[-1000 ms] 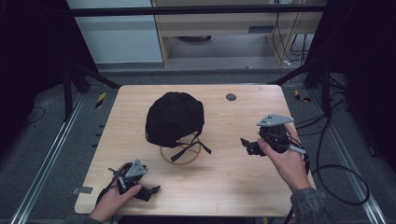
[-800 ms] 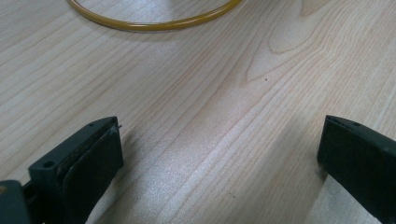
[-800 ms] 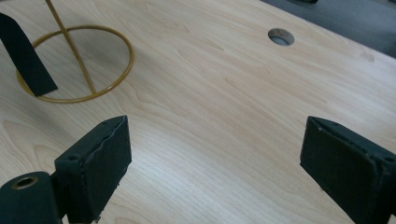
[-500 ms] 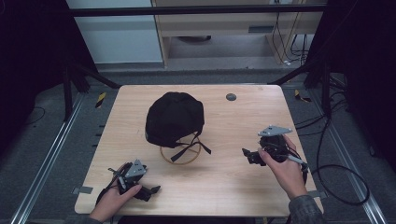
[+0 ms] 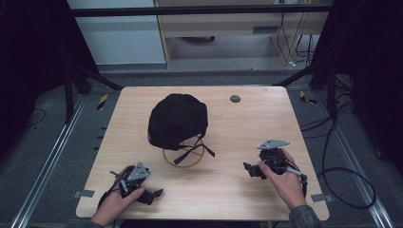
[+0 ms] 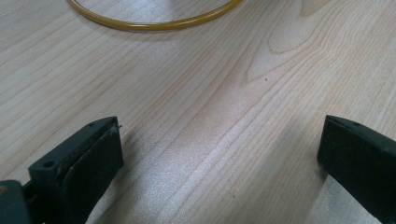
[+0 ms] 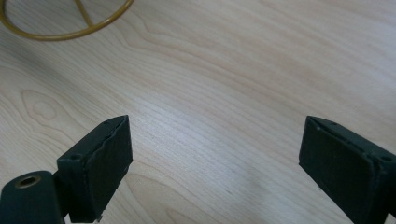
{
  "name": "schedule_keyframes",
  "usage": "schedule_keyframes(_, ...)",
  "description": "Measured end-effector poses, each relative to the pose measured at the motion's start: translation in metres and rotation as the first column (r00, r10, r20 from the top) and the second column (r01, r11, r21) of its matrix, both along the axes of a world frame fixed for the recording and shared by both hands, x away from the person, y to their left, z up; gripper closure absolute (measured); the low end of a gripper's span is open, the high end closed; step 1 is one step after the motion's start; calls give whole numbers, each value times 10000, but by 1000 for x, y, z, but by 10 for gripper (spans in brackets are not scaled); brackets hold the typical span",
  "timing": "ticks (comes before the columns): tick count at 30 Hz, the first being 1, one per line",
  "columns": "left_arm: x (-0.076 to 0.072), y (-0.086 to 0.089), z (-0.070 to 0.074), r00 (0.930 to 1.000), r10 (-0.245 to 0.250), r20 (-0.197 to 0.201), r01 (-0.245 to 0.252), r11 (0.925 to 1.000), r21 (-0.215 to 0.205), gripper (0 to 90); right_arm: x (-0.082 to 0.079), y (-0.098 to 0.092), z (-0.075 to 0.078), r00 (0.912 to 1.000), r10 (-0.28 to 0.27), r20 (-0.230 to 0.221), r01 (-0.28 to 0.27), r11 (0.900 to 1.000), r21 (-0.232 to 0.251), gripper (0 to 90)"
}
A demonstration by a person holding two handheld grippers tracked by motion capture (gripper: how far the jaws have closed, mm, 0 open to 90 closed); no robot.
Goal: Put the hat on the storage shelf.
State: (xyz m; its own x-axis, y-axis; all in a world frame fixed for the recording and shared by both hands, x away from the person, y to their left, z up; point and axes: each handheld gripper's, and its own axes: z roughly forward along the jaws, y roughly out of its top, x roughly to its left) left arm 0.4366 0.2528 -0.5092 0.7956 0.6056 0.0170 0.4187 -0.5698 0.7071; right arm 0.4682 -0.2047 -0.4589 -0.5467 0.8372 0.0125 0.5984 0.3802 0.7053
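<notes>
Two hand-held grippers at the near edge of the tabletop [image 5: 228,123], one in each hand. Left hand-held gripper [image 5: 153,194] sits low at the near-left corner, held by the person's left hand [image 5: 114,202]; its grey three-cornered plate faces up. In the left gripper view the jaws stand wide apart with bare wood grain between them, nothing gripped. Right hand-held gripper [image 5: 248,168] is at the near-right, held by the right hand [image 5: 284,183], jaws aimed toward the table's middle. In the right gripper view its jaws are likewise spread wide, bare wood between the pads, nothing held.

Black cap [image 5: 177,119] sits at the centre of the tabletop, slightly toward the far-left, perched on a stand whose yellowish ring base [image 5: 184,157] lies flat on the wood below the cap's near side. Black straps [image 5: 192,151] hang from the cap across the ring. Cap is well apart from both grippers, roughly between them and farther back.

Arc of the ring is in the left gripper view at the top edge [image 6: 154,23], and in the right gripper view at the top-left corner [image 7: 60,31], with a spoke crossing inside it.

Small dark round disc [image 5: 235,99] lies on the far part of the tabletop, right of the cap, apart from it.
</notes>
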Motion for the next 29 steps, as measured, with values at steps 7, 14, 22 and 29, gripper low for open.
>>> schedule_keyframes(7,0,0,0,10000,4,0,-4,10000,-3,0,5,15,-30,9993,-96,-372,107,9995,286,107)
schedule_keyframes(14,0,0,0,10000,4,1,-4,10000,-4,0,10,23,-45,9989,-380,-281,390,9986,347,102)
schedule_keyframes(22,0,0,0,10000,2,0,-2,10000,-1,0,8,29,-53,9985,-381,402,377,9992,101,51)
schedule_keyframes(29,0,0,0,10000,-25,-4,25,10000,-1,0,7,29,-53,9982,-439,418,436,9990,81,51)
